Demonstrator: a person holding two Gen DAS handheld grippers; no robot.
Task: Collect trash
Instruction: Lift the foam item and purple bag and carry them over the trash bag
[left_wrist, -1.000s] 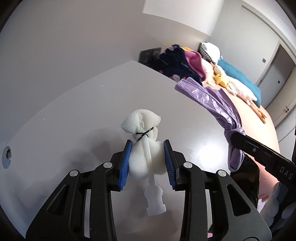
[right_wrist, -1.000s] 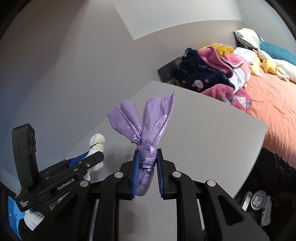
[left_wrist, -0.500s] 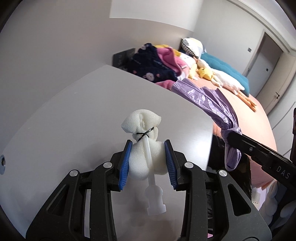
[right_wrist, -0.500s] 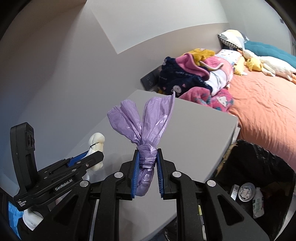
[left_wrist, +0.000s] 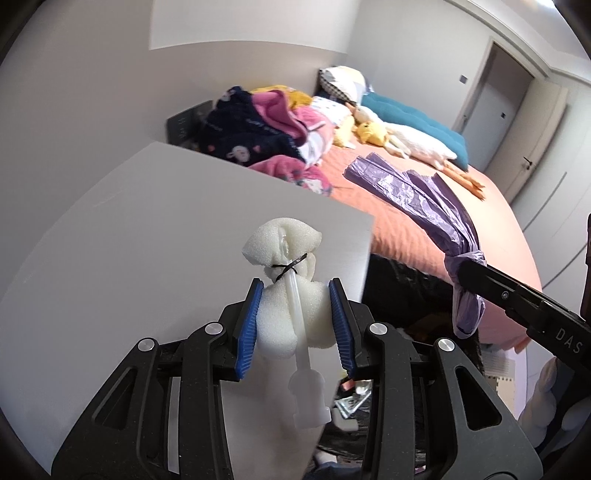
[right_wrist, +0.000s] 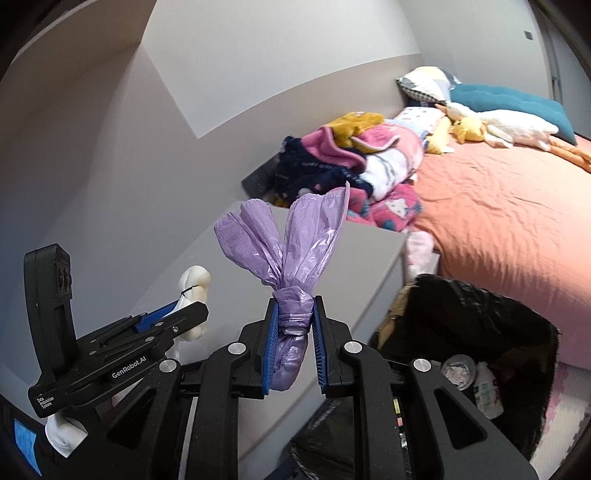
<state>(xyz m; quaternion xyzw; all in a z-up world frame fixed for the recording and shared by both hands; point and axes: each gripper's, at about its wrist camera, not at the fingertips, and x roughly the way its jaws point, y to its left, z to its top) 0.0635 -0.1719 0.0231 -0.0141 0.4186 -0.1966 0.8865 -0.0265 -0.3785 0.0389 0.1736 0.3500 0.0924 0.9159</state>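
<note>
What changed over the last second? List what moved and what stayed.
Both tongs swung off the grey table toward the bed, bringing the black trash bin into view. Nothing was taken or released: left tongs hold the foam bundle, right tongs the purple bag.

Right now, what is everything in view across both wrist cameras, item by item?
foam bundle: 1, white, tied with black wire, in the left gripper
knotted plastic bag: 1, purple, in the right gripper
bin: 1, black-lined, trash inside, beside the table
table: 1, grey, below the grippers
bed: 1, orange cover
clothes pile: 1, mixed colours, on the bed
left gripper: black, blue pads
right gripper: black, blue pads
</note>
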